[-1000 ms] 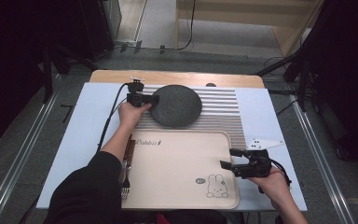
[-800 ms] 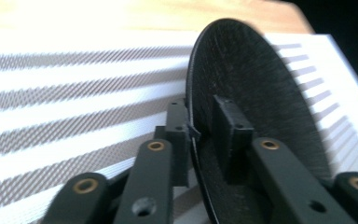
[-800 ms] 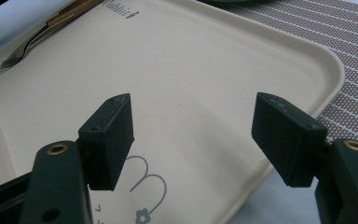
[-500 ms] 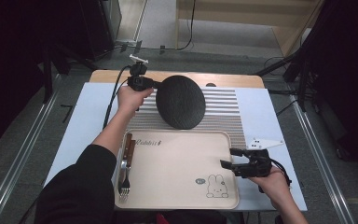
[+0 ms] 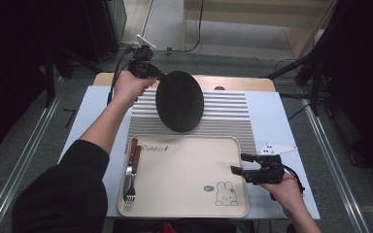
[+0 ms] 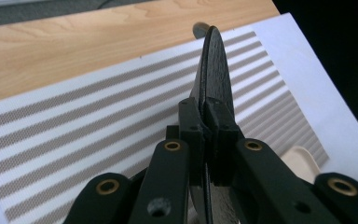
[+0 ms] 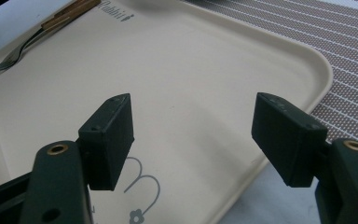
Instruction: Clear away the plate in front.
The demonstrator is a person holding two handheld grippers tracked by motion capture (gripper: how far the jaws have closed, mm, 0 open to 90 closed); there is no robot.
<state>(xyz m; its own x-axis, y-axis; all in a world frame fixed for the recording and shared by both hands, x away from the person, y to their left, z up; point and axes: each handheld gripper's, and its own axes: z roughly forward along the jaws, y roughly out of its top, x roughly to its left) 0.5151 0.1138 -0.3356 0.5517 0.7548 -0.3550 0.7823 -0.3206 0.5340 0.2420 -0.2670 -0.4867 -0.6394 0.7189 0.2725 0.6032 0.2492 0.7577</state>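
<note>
Black round plate (image 5: 179,101), left gripper (image 5: 148,71) pinching its rim, tilting over striped mat (image 5: 233,114); thin grip risking slip. Right gripper (image 5: 245,164) gaping empty at tray (image 5: 184,194) edge.

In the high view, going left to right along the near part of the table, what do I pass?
Wooden-handled metal fork on the tray's left edge → rabbit drawing on the beige plastic tray → open right gripper at the tray's right edge.

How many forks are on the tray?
1. The fork lies along the left edge of the tray, prongs toward the person, next to a wooden handle whose other end I can't make out. Nothing seems hidden.
</note>
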